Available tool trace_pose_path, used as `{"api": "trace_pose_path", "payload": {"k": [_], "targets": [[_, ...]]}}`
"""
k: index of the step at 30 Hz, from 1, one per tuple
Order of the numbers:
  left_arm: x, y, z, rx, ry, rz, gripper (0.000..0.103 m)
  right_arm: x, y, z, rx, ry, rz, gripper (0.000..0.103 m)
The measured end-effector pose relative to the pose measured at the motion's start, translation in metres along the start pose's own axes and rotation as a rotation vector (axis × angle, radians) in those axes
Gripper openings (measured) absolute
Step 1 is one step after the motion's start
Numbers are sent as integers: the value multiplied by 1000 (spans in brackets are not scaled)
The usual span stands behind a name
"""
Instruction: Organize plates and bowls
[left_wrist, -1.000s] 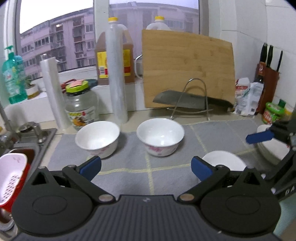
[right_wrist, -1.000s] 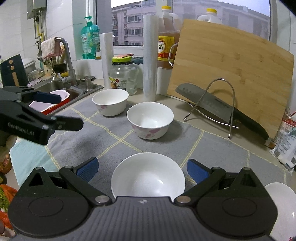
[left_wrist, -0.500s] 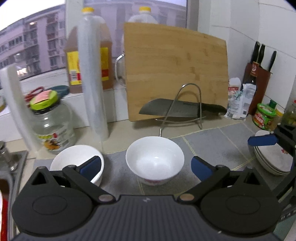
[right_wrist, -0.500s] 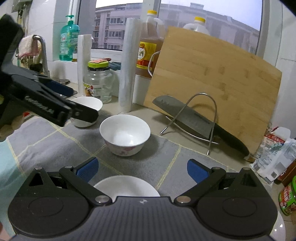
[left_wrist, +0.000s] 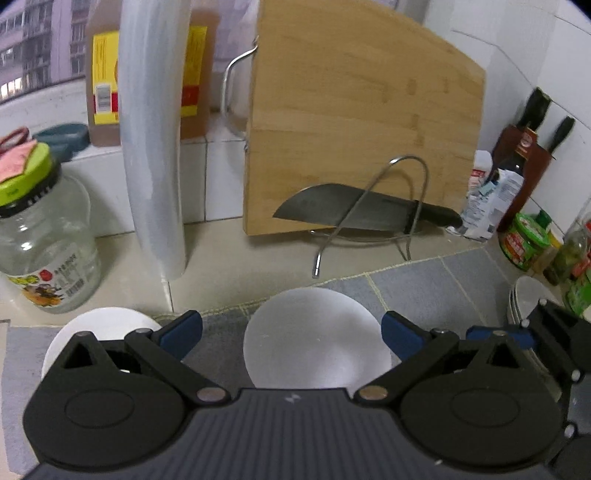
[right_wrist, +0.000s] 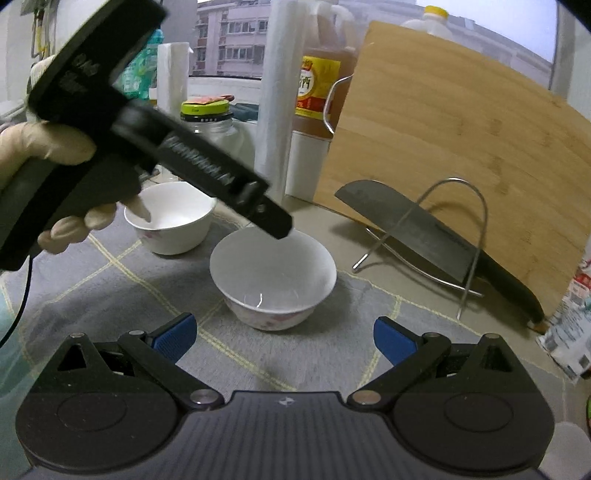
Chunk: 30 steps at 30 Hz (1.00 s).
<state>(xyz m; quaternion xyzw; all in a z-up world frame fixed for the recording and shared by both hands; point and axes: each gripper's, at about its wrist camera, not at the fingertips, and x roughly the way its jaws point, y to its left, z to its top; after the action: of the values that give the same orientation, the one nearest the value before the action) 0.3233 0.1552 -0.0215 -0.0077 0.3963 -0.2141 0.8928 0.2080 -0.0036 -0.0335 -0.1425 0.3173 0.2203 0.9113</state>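
Note:
Two white bowls with a pink pattern sit on a grey checked mat (right_wrist: 325, 354). The middle bowl (left_wrist: 316, 336) (right_wrist: 273, 273) lies just ahead of my open left gripper (left_wrist: 291, 332), between its blue fingertips and a little below them. The right wrist view shows a left gripper finger (right_wrist: 258, 210) reaching over that bowl's far rim, held by a gloved hand (right_wrist: 44, 147). The other bowl (left_wrist: 107, 325) (right_wrist: 173, 218) stands to the left. My right gripper (right_wrist: 284, 338) is open and empty, short of the middle bowl. A stack of white plates (left_wrist: 524, 299) sits at the right.
A bamboo cutting board (left_wrist: 362, 129) leans on the back wall, with a cleaver (left_wrist: 347, 210) on a wire rack in front. A glass jar (left_wrist: 40, 240), a film roll (left_wrist: 153, 147) and an oil bottle (left_wrist: 103, 81) stand behind the bowls. Jars and a knife block (left_wrist: 524, 162) crowd the right corner.
Both grippers have moved forward and closer to the middle bowl; the left one now hangs over it. The nearest third bowl has dropped out of the right wrist view.

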Motion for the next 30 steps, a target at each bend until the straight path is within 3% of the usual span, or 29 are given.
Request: {"api": "trace_pose_path", "payload": {"k": [8,13,15,20,30], "targets": [[30,2,12,-14,92,-40,100,24,-9,11,-24,34,65,103],[45,3,14,-17,137,-56,89,40,-16,14,-18,68,110,102],[50,4,13,-19,152,-58,84,46,-19,15,-11,86,126,100],[57,7,10,-23,173,-74,81,61,-22,18,-11,122,151,86],[63,12,8,-36,196,-104,70,68,-23,20,-15,130,178,80]]}}
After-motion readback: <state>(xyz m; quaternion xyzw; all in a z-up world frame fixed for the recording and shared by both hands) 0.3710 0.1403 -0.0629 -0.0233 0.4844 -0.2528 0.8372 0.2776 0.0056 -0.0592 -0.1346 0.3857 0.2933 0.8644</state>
